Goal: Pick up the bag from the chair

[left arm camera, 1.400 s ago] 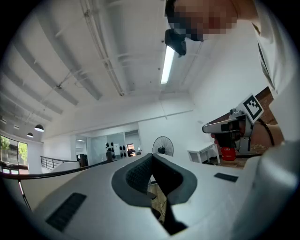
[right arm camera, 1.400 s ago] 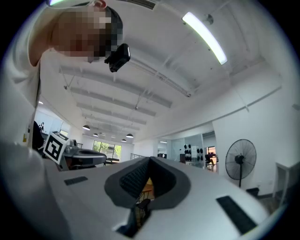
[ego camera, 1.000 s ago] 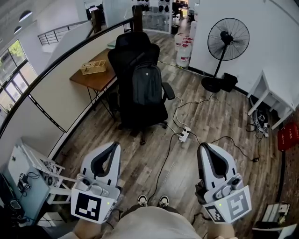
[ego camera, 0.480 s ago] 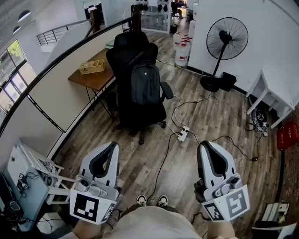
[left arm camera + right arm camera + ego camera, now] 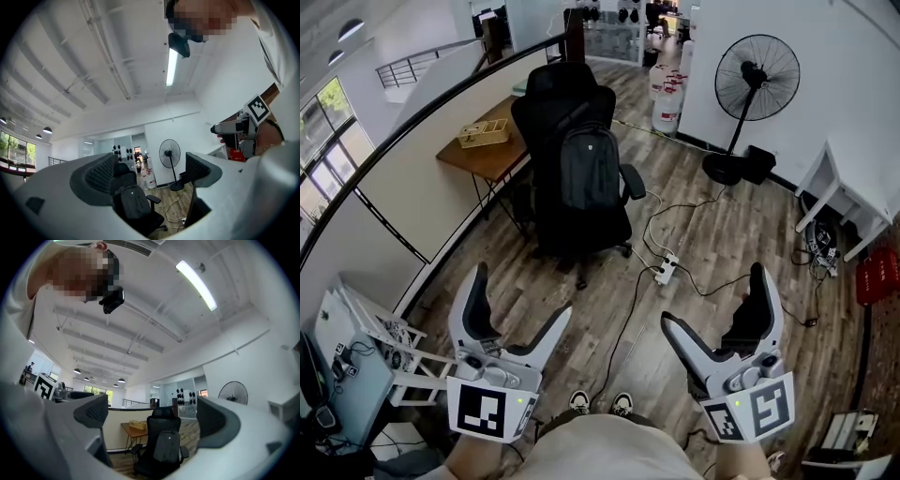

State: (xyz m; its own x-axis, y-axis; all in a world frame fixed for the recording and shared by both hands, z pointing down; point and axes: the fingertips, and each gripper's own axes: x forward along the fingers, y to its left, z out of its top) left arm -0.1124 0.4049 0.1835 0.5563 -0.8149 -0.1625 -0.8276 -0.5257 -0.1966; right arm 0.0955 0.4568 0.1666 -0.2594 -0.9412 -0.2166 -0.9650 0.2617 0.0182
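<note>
Bag (image 5: 589,169) leans upright against the back of the black chair (image 5: 567,84), well ahead of both tools. Left tool (image 5: 522,295) and right tool (image 5: 712,298) each gape wide, empty, pointing toward it.

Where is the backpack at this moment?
In the head view, the backpack stands upright on the black office chair, upper centre, leaning against its backrest; a wooden desk is just left of it and a pedestal fan further right.

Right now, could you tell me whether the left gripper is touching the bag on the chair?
Apart. The head view shows the left gripper, jaws open, low in the frame, with wood floor between it and the bag on the chair.
</note>
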